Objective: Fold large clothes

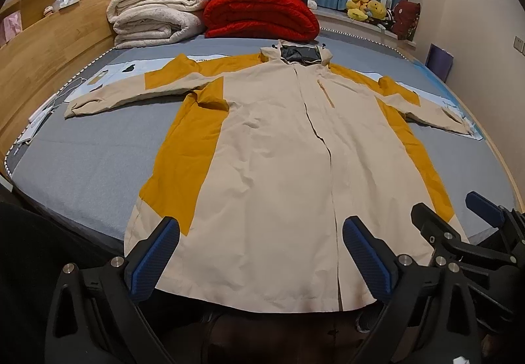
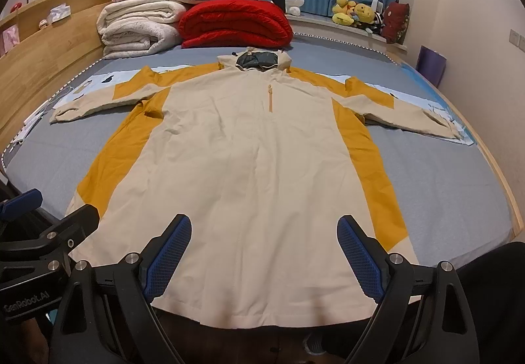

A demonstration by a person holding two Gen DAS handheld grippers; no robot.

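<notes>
Jacket (image 1: 279, 147): spread flat, front up, on the bed (image 1: 98, 151), sleeves out.
Left gripper (image 1: 261, 254): jaws wide, empty, above the hem.
Right gripper (image 2: 264, 252): likewise.
Advice: pinch one sleeve cuff, fold inward smoothly.

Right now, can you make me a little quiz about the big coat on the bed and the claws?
1. True or false: the coat lies spread flat with both sleeves out.
2. Which folded blanket sits nearest the hood? A red, B green, C black.
3. Fill in: the right claw and left claw are both ____ and hold nothing.

Key: 1 true. 2 A, the red blanket. 3 open.
</notes>
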